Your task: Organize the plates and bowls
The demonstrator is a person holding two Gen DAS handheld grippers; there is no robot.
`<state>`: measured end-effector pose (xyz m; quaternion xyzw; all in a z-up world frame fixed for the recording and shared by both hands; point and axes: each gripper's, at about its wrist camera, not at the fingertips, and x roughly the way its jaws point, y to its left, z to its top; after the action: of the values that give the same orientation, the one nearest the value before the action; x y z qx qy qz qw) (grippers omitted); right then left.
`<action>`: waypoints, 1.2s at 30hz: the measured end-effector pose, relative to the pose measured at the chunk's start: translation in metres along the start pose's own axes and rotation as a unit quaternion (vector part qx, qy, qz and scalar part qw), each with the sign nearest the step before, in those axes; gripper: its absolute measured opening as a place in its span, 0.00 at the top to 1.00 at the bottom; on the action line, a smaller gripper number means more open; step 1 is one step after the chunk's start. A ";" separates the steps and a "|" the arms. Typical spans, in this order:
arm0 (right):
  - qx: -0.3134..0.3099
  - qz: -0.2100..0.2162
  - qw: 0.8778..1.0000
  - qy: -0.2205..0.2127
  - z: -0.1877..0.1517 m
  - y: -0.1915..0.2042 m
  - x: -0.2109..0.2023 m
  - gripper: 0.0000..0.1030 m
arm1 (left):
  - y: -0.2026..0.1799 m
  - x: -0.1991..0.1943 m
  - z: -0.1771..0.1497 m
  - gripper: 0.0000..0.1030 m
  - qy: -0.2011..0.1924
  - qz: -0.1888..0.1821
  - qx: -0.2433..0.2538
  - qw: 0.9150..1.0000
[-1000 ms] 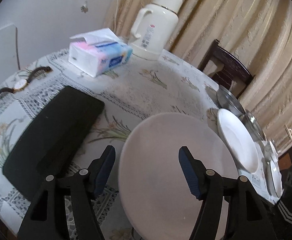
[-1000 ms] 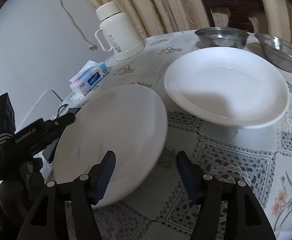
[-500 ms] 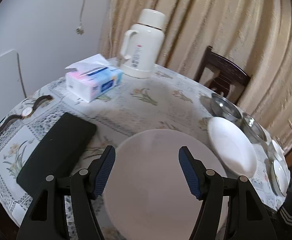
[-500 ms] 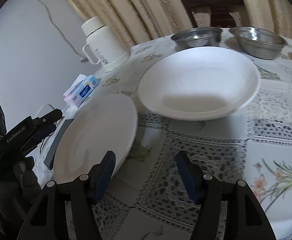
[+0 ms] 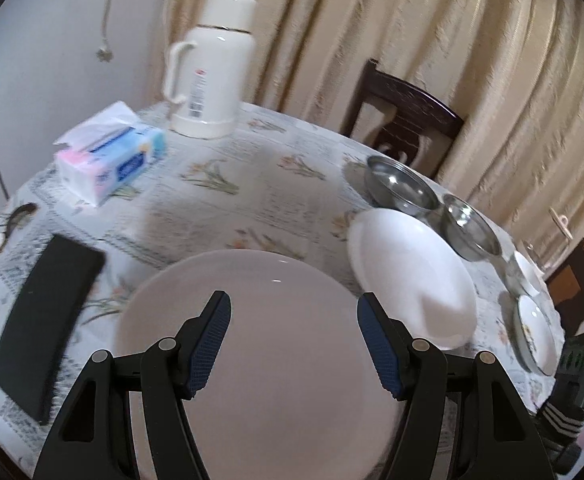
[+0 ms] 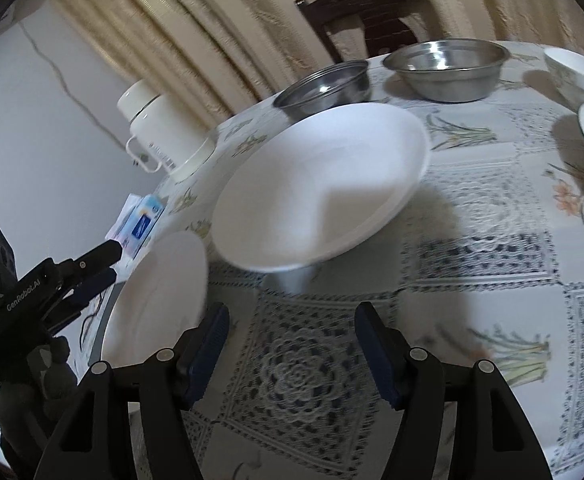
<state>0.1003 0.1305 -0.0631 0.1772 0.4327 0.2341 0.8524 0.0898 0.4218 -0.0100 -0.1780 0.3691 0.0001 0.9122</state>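
Left wrist view shows the tabletop (image 5: 252, 184), then the flat plate (image 5: 252, 344) below the wide-open, empty left hand-held gripper (image 5: 294, 334). Beside it sits the deep white dish (image 5: 408, 276). The right hand-held gripper (image 6: 288, 350) gapes empty too. I'd judge stacking comes next: grip a rim.

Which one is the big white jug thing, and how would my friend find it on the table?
Start at the round table with the flowery cloth and look to its far edge, by the beige curtain. The white thermos jug stands upright there, just past the blue and pink tissue pack. It is the tallest thing on the table and the only one with a side handle.
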 end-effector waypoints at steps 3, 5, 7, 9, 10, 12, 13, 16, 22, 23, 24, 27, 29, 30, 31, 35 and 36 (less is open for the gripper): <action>0.014 -0.004 1.000 -0.006 0.005 -0.010 -0.004 0.33 | -0.013 0.011 0.006 0.35 0.015 -0.015 0.006 1.000; 0.023 -0.006 1.000 -0.009 0.008 -0.017 -0.007 0.33 | -0.021 0.016 0.009 0.35 0.022 -0.022 0.011 0.999; 0.033 -0.007 0.999 -0.012 0.012 -0.025 -0.009 0.33 | -0.026 0.023 0.013 0.35 0.032 -0.033 0.010 0.999; 0.040 -0.009 0.999 -0.014 0.016 -0.030 -0.011 0.33 | -0.029 0.033 0.018 0.35 0.048 -0.046 0.003 0.998; 0.044 -0.009 0.999 -0.015 0.019 -0.032 -0.011 0.33 | -0.029 0.039 0.021 0.35 0.058 -0.052 -0.003 0.997; 0.053 -0.012 0.998 -0.019 0.023 -0.038 -0.013 0.33 | -0.030 0.048 0.025 0.35 0.070 -0.052 -0.008 0.996; 0.056 -0.012 0.998 -0.020 0.025 -0.041 -0.013 0.33 | -0.030 0.053 0.028 0.35 0.075 -0.052 -0.009 0.996; 0.068 -0.012 0.997 -0.019 0.029 -0.047 -0.011 0.33 | -0.031 0.064 0.035 0.35 0.084 -0.055 -0.011 0.995; 0.085 -0.002 0.996 -0.009 0.035 -0.055 -0.005 0.33 | -0.036 0.087 0.052 0.35 0.105 -0.069 -0.011 0.992; 0.086 -0.001 0.996 -0.008 0.037 -0.056 -0.005 0.33 | -0.036 0.090 0.055 0.35 0.108 -0.071 -0.010 0.992; 0.087 0.000 0.996 -0.007 0.039 -0.056 -0.004 0.33 | -0.036 0.095 0.057 0.35 0.112 -0.073 -0.011 0.991; 0.096 0.006 0.995 -0.004 0.045 -0.059 -0.002 0.33 | -0.033 0.110 0.065 0.35 0.125 -0.077 -0.022 0.989; 0.102 0.009 0.995 -0.003 0.048 -0.062 -0.001 0.33 | -0.029 0.120 0.069 0.35 0.134 -0.076 -0.033 0.988; 0.105 0.010 0.994 -0.002 0.051 -0.063 -0.001 0.33 | -0.027 0.126 0.070 0.35 0.140 -0.077 -0.035 0.987; 0.106 0.010 0.994 -0.002 0.052 -0.063 -0.001 0.33 | -0.027 0.130 0.071 0.36 0.143 -0.077 -0.036 0.986; 0.107 0.009 0.994 0.000 0.057 -0.064 0.004 0.33 | -0.027 0.139 0.072 0.36 0.148 -0.081 -0.035 0.985; 0.107 0.009 0.994 0.001 0.058 -0.065 0.006 0.33 | -0.028 0.142 0.073 0.36 0.150 -0.083 -0.036 0.985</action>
<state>0.1666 0.0743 -0.0667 0.2710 0.4550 0.1938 0.8258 0.2457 0.4008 -0.0477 -0.2389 0.4853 -0.0893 0.8363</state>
